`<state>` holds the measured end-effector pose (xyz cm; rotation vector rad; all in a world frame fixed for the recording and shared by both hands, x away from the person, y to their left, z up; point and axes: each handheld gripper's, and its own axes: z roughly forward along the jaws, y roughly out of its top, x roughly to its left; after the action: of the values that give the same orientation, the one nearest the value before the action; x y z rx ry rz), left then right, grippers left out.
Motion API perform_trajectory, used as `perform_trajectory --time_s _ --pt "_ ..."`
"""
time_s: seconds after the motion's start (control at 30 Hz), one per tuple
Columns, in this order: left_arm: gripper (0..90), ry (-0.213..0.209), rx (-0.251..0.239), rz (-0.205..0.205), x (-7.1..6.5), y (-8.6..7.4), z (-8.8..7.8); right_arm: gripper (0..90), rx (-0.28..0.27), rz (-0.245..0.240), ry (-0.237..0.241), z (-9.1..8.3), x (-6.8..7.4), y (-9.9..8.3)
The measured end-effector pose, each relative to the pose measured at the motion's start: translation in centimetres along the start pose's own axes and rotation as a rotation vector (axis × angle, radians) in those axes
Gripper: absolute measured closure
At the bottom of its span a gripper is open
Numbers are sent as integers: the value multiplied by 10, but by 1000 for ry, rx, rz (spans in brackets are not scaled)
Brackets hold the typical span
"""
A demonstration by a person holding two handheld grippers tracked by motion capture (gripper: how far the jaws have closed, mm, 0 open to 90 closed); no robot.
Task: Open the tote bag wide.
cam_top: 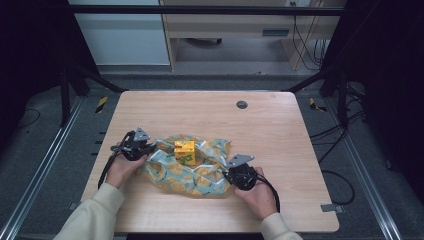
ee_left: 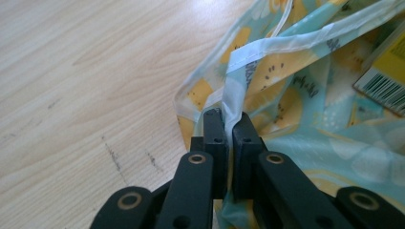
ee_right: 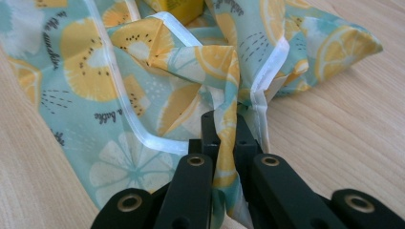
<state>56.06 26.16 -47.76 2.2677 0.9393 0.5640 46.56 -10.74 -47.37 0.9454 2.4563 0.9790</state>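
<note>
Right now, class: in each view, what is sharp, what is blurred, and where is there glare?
High view: even light, dark surround, small yellow box soft. Left gripper view: glare on the table top; jaw bases blurred. Right gripper view: the fruit-print cloth sharp near the jaws, softer far off.

Place: a lab or recording bay
Table: a bare wooden table [cam_top: 280, 125] with a cable port [cam_top: 242, 104]
Frame: black metal frame [cam_top: 210, 9] around it
Floor: grey carpet, loose cables [cam_top: 330, 132], floor rails [cam_top: 37, 172]
</note>
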Motion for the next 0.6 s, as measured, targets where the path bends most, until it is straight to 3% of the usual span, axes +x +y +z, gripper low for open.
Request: perform_trajectory --time_s 0.37,0.6 --pt "884 -17 34 0 1 -4 4 897 87 3 -1 12 -2 -7" --pt "894 -22 56 5 0 -6 7 899 90 -1 -7 15 -4 -9"
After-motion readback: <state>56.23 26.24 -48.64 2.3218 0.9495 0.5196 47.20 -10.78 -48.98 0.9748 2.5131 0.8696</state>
